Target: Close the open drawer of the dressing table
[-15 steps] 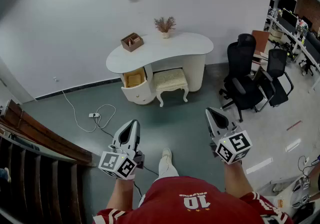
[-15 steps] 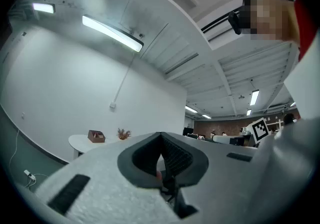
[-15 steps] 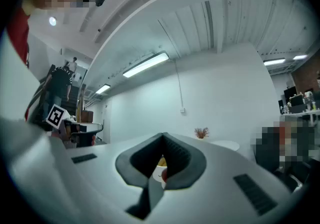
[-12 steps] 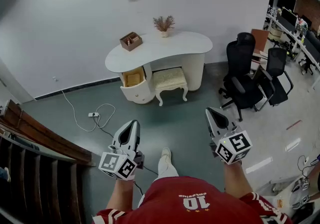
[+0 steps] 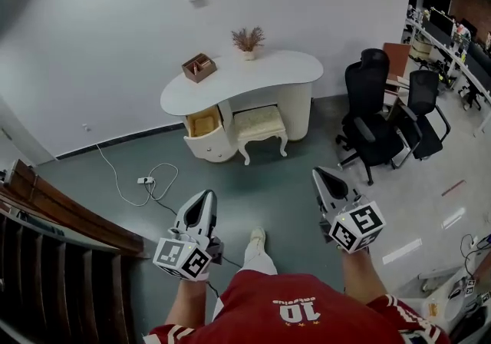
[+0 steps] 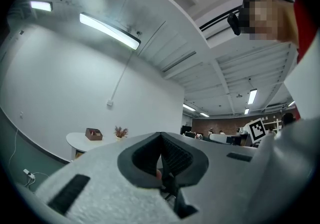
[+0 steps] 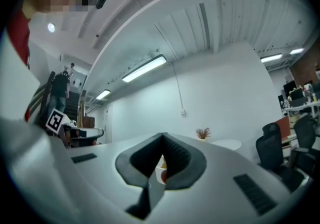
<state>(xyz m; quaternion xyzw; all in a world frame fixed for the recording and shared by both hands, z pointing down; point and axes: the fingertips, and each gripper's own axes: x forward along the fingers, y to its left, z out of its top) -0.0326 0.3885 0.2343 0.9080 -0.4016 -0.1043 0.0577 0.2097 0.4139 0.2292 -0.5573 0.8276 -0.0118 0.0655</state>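
The white dressing table [image 5: 253, 74] stands against the far wall, well ahead of me. Its upper left drawer [image 5: 203, 121] is pulled out and shows a wooden inside. A cream stool [image 5: 261, 124] sits under the table's middle. My left gripper [image 5: 207, 194] and right gripper [image 5: 317, 172] are held out low in front of my body, far short of the table, both shut with nothing in them. In the left gripper view the jaws [image 6: 161, 136] meet at their tips, with the table [image 6: 80, 140] small at the left. The right gripper [image 7: 162, 136] looks the same.
Two black office chairs [image 5: 376, 116] stand right of the table. A power strip with a cable [image 5: 144, 179] lies on the grey floor at the left. A wooden stair rail [image 5: 61, 212] runs along the left. A brown box [image 5: 199, 67] and a dried-plant vase [image 5: 248, 40] sit on the tabletop.
The view has drifted a little, so the table sits slightly further left in the picture. Both grippers stay shut and in much the same place before me.
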